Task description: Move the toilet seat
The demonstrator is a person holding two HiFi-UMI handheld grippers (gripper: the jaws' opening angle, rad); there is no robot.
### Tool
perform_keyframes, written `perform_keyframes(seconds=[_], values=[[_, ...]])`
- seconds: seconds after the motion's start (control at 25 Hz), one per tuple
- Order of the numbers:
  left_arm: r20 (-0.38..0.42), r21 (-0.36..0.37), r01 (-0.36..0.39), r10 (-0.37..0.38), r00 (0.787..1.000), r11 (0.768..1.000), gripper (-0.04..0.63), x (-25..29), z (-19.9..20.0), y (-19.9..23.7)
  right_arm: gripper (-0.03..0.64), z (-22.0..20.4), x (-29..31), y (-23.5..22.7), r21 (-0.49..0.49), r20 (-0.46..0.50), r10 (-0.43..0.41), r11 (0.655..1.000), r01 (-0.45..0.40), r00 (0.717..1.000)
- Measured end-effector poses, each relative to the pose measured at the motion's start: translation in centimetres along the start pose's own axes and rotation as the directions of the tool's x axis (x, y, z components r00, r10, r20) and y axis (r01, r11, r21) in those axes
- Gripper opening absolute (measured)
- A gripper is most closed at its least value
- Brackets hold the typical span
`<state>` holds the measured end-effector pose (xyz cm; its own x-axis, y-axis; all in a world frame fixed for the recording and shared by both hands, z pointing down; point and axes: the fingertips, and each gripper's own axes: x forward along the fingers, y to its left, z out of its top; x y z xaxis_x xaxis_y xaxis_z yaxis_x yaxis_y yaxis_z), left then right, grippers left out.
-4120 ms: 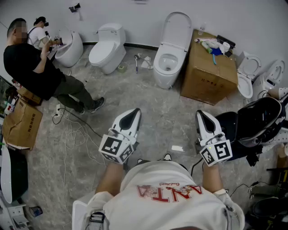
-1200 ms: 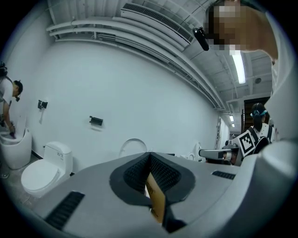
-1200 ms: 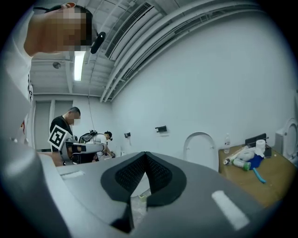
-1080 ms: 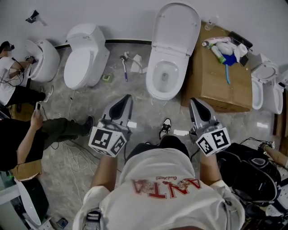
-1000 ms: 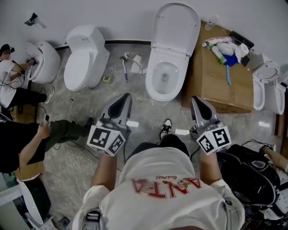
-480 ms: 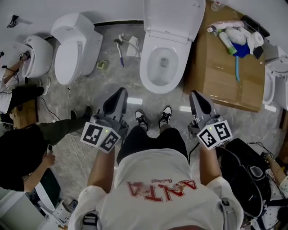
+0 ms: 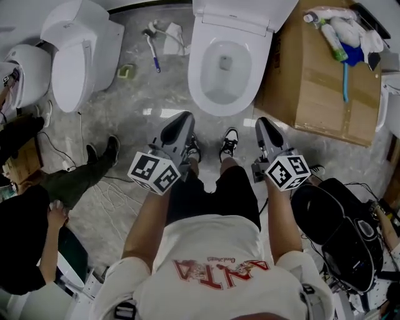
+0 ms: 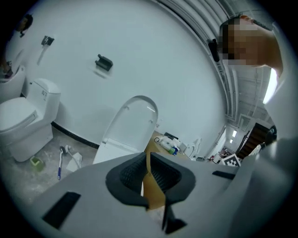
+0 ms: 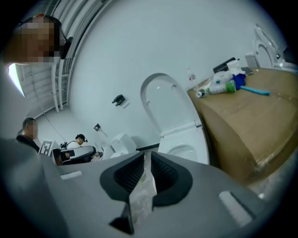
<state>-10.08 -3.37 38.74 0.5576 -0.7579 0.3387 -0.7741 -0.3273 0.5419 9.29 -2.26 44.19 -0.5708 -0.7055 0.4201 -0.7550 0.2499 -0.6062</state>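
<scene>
Toilet, white ceramic (image 7: 222, 107), standing against the far wall on grey marbled floor tile (image 7: 134, 125). Its white plastic toilet seat lid (image 7: 244, 12) is raised upright at the back and the bowl is open. Whether the seat ring is up with the lid or lying on the rim cannot be told.

Left gripper (image 7: 180, 120), grey with a black-and-white marker cube, is held in front of the person's left leg and points at the toilet. It is short of the bowl and touches nothing. Its jaws are together with nothing between them.

Right gripper (image 7: 265, 125), of the same make, is beside the right leg and also clear of the bowl. Its jaws are drawn together to a thin slit and hold nothing.

Brown cardboard box (image 7: 325, 94), just right of the toilet, carries white bottles and a blue-handled brush on top.

Second white toilet with closed lid (image 7: 78, 62), well to the left.

Blue-handled toilet brush (image 7: 153, 49), lying on the floor between the two toilets.

Black bag (image 7: 337, 219), on the floor at the person's right.

Person in dark clothing (image 7: 25, 237), seated at the lower left.
</scene>
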Motion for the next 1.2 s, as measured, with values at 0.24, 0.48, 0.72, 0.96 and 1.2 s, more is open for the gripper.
perform_keyframes(seconds=[0.24, 0.48, 0.72, 0.96, 1.2], values=[[-0.107, -0.118, -0.015, 0.002, 0.994, 0.993, 0.012, 3.5, -8.1, 6.3, 0.117, -8.6, 4.4, -6.0, 0.159, -0.086, -0.059, 0.985, 0.072, 0.995], [-0.253, -0.152, -0.039, -0.001, 0.967, 0.988, 0.07, 7.3, -15.0, 11.8, 0.146, -15.7, 7.4, -12.8, 0.337, -0.15, -0.127, 0.926, 0.171, 0.981], [-0.345, -0.255, -0.101, 0.007, 0.938, 0.962, 0.124, 9.3, -21.5, 15.7, 0.167, -19.8, 9.4, -17.5, 0.54, -0.145, -0.15, 0.816, 0.206, 0.978], [-0.401, -0.345, -0.199, 0.047, 0.915, 0.917, 0.147, 10.1, -27.3, 19.4, 0.178, -22.4, 10.5, -19.9, 0.572, -0.147, -0.156, 0.792, 0.213, 0.977], [-0.384, -0.42, -0.226, 0.053, 0.922, 0.879, 0.153, 10.8, -29.3, 21.4, 0.178, -22.8, 12.0, -19.6, 0.608, -0.109, -0.138, 0.774, 0.176, 0.984]])
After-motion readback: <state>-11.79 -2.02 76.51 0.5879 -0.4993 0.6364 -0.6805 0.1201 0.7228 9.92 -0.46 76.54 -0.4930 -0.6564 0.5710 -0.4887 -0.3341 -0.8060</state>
